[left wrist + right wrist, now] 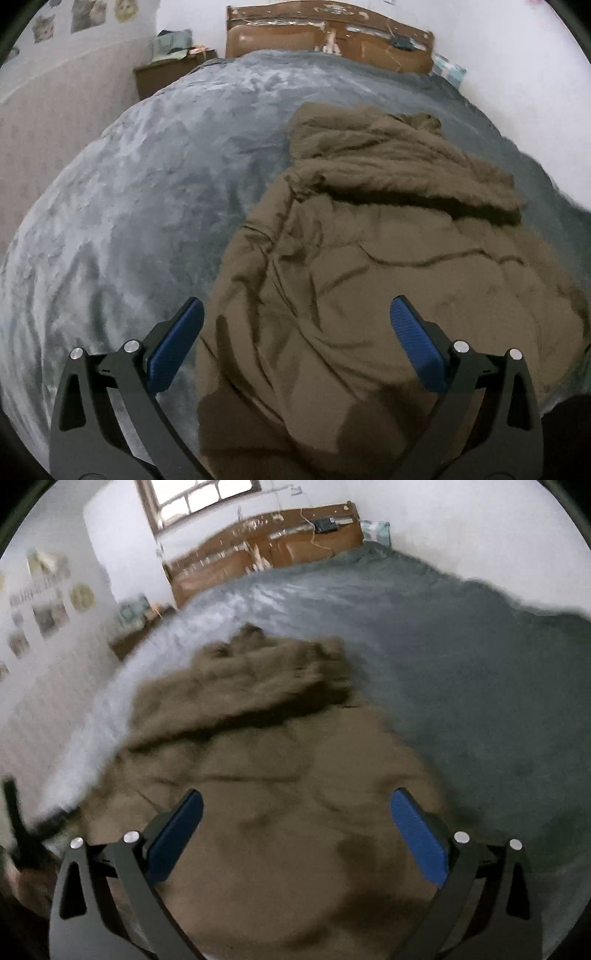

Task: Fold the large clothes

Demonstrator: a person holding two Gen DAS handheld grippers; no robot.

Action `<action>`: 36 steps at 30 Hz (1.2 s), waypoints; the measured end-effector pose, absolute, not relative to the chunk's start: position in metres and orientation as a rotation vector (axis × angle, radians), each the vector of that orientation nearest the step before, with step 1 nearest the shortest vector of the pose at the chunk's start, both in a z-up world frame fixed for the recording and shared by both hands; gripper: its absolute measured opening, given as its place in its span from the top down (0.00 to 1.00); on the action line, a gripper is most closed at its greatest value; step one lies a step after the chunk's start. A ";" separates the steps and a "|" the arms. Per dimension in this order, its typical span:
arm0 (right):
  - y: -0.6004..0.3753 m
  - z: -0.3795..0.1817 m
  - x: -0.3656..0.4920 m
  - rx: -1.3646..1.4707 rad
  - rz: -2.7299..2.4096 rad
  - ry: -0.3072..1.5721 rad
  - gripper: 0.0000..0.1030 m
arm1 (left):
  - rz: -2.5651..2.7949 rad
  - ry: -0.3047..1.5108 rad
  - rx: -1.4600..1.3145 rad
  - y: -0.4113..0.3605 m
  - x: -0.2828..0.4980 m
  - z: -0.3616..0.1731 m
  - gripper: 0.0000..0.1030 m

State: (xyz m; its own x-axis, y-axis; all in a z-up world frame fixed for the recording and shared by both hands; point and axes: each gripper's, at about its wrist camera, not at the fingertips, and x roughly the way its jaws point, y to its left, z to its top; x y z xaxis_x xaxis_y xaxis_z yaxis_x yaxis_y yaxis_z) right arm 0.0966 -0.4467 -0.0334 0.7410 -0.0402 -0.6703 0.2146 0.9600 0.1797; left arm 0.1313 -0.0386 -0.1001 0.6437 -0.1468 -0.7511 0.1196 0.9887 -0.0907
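Pictures (85,16) hang on the wall at far left of the left wrist view, with a low wooden nightstand (162,75) below them beside the bed. Grey plush blanket (147,192) covers the whole bed, up to a worn brown headboard (328,37) against the white wall. On the blanket lies the brown coat (351,266), its furry hood (399,162) toward the headboard and its rumpled body reaching down to the near edge. The left gripper (297,343) hangs above the coat's lower part with its blue pads (175,349) spread wide apart and nothing between them; the left pad is over the blanket just beside the coat's edge.

The right wrist view is blurred, so fine detail is uncertain. There the right gripper (297,832) is likewise wide open and empty above the coat's body, the hood beyond it, bare blanket stretching off to the right.
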 end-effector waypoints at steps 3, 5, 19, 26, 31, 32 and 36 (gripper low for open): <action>-0.461 -0.039 0.077 0.163 -0.251 0.790 0.02 | -0.165 0.908 -0.038 -0.045 0.118 -0.115 0.03; -0.478 -0.050 0.068 0.254 -0.237 0.839 0.02 | -0.156 0.913 -0.012 -0.048 0.107 -0.122 0.03; -0.473 -0.071 0.075 0.167 -0.275 0.987 0.02 | -0.140 0.921 -0.019 -0.027 0.089 -0.132 0.03; -0.473 -0.091 0.088 0.185 -0.201 1.106 0.02 | -0.130 0.923 -0.010 -0.029 0.091 -0.133 0.03; -0.484 -0.119 0.101 0.314 -0.101 1.233 0.28 | -0.134 0.956 -0.002 -0.033 0.097 -0.138 0.03; -0.485 -0.121 0.101 0.337 -0.076 1.236 0.35 | -0.134 0.962 0.000 -0.034 0.097 -0.139 0.03; -0.478 -0.115 0.094 0.313 -0.051 1.200 0.65 | -0.147 0.976 -0.002 -0.037 0.098 -0.141 0.04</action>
